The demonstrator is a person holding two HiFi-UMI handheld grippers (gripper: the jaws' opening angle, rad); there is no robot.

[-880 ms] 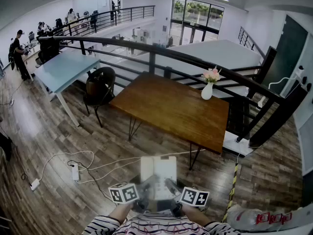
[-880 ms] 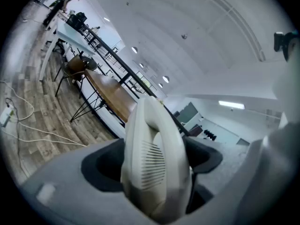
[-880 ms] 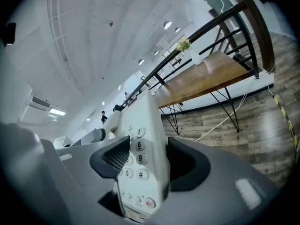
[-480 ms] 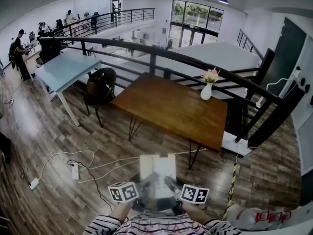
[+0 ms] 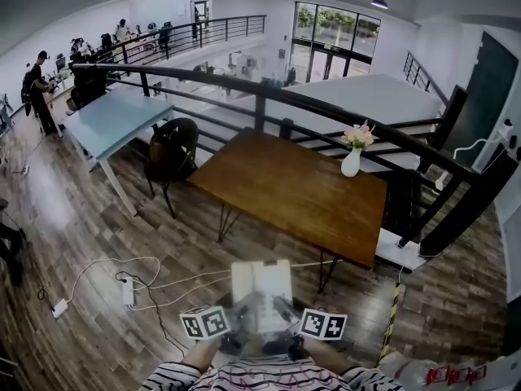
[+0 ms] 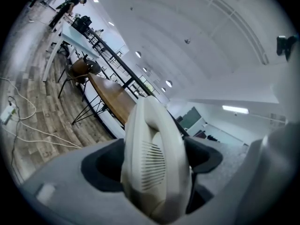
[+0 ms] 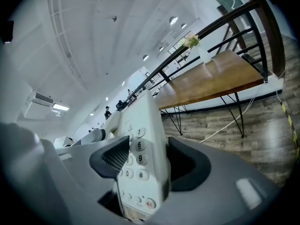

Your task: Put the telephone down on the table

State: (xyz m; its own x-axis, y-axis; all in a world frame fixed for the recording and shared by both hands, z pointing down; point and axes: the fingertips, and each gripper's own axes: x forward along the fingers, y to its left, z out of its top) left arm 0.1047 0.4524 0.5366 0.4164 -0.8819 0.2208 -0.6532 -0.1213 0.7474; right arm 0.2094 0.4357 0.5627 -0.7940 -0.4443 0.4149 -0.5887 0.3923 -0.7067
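Note:
A cream telephone (image 5: 262, 287) hangs above the wooden floor, in front of the person, carried between both grippers. My left gripper (image 5: 238, 319) is shut on its handset side. In the left gripper view the ribbed handset (image 6: 154, 163) fills the gap of the left gripper (image 6: 153, 159), with dark pads (image 6: 101, 165) pressed on it. My right gripper (image 5: 285, 312) is shut on the keypad side. The number keys (image 7: 139, 146) show inside the right gripper (image 7: 150, 163). The brown wooden table (image 5: 293, 186) stands ahead, beyond the telephone.
A white vase of flowers (image 5: 352, 157) stands at the table's far right corner. A dark railing (image 5: 269, 88) runs behind the table. A dark chair (image 5: 171, 149) and a light blue table (image 5: 110, 116) stand to the left. White cables and a power strip (image 5: 129, 292) lie on the floor.
In the head view the room has slid slightly down and to the right. The telephone and both grippers keep the same place and the same hold.

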